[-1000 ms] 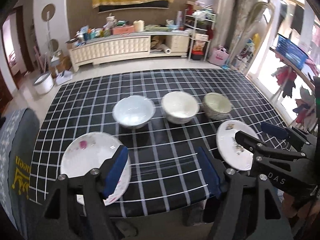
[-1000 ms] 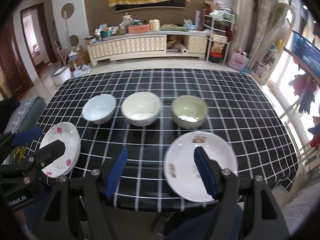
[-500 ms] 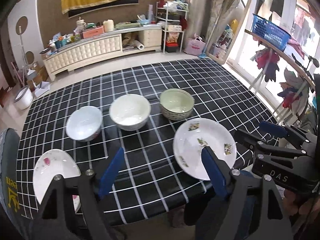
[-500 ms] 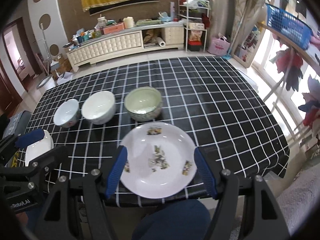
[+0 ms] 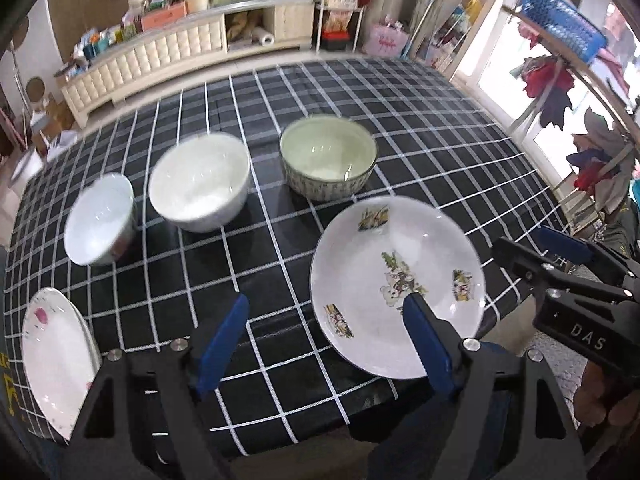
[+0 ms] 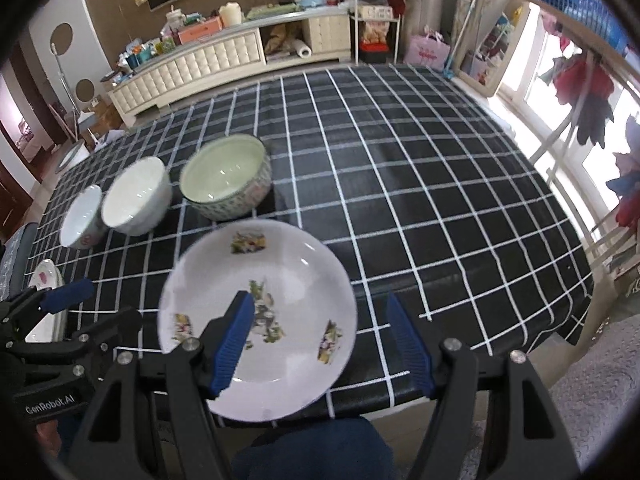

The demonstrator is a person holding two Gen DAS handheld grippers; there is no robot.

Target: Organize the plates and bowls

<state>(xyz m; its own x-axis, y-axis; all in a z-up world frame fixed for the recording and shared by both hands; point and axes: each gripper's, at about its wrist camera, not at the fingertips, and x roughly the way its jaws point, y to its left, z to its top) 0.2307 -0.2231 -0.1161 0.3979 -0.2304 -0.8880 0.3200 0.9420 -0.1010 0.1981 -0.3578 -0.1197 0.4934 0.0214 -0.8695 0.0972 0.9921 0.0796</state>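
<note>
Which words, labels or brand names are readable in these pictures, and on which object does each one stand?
"DAS": on the black body of the right claw, seen from the left wrist.
"GenRobot.AI": on the black body of the left claw, seen from the right wrist.
Yellow characters on the dark cloth at the left edge: cut off, not readable.
Picture decals on the white plate: no readable text.
Boxes on the far cabinet: too small to read.
</note>
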